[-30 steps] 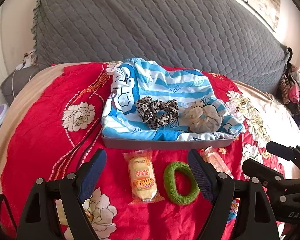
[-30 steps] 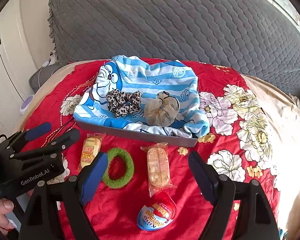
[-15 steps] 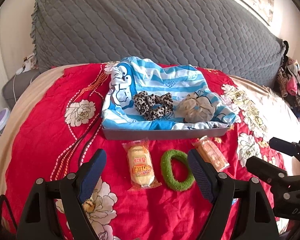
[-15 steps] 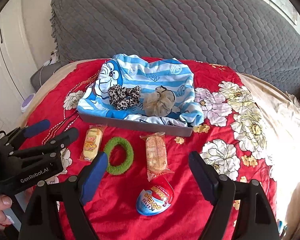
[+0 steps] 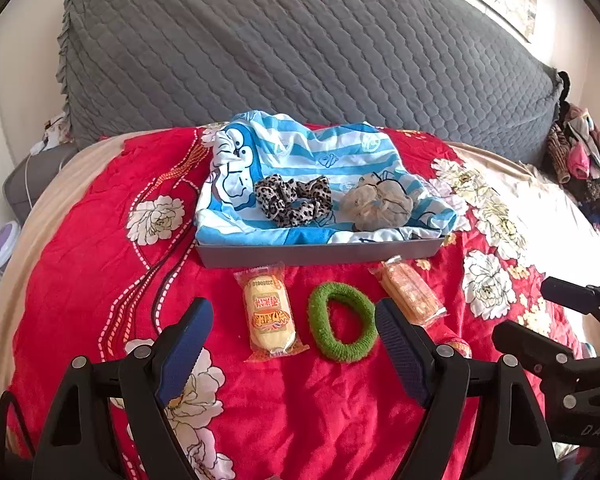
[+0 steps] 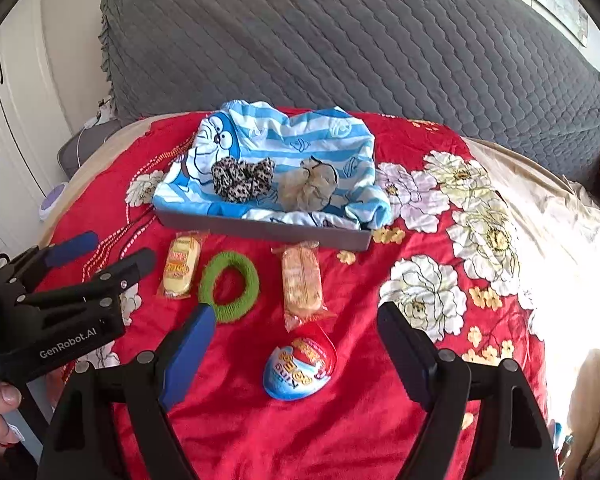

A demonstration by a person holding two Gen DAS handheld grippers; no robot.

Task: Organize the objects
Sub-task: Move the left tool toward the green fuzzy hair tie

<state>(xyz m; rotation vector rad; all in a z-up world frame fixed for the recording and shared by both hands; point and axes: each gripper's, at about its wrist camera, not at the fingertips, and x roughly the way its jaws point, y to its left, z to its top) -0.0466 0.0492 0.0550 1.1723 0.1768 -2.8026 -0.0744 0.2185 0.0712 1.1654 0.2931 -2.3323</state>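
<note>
A grey tray point(image 5: 320, 254) point(image 6: 260, 230) lined with a blue striped cartoon cloth point(image 5: 312, 156) holds a leopard scrunchie point(image 5: 294, 200) point(image 6: 242, 180) and a beige scrunchie point(image 5: 378, 202) point(image 6: 308, 188). In front of it on the red bedspread lie a yellow snack cake point(image 5: 268, 314) point(image 6: 180, 266), a green hair ring point(image 5: 340, 322) point(image 6: 229, 286) and an orange wrapped biscuit point(image 5: 410, 292) point(image 6: 302, 282). A blue and red egg-shaped candy point(image 6: 300, 366) lies nearest. My left gripper point(image 5: 290, 342) point(image 6: 96, 252) is open above the cake and ring. My right gripper point(image 6: 296, 350) point(image 5: 540, 312) is open over the egg.
A large grey quilted cushion point(image 5: 300, 52) stands behind the tray. A pile of clothes point(image 5: 580, 156) sits at the far right. A small purple-topped container point(image 5: 2, 246) and a cable lie off the bed's left side. White cupboard doors point(image 6: 8, 100) stand at the left.
Both grippers have drawn back from the tray, so the tray and the snacks look smaller and sit higher in both views. Both stayed open. Nothing was picked up.
</note>
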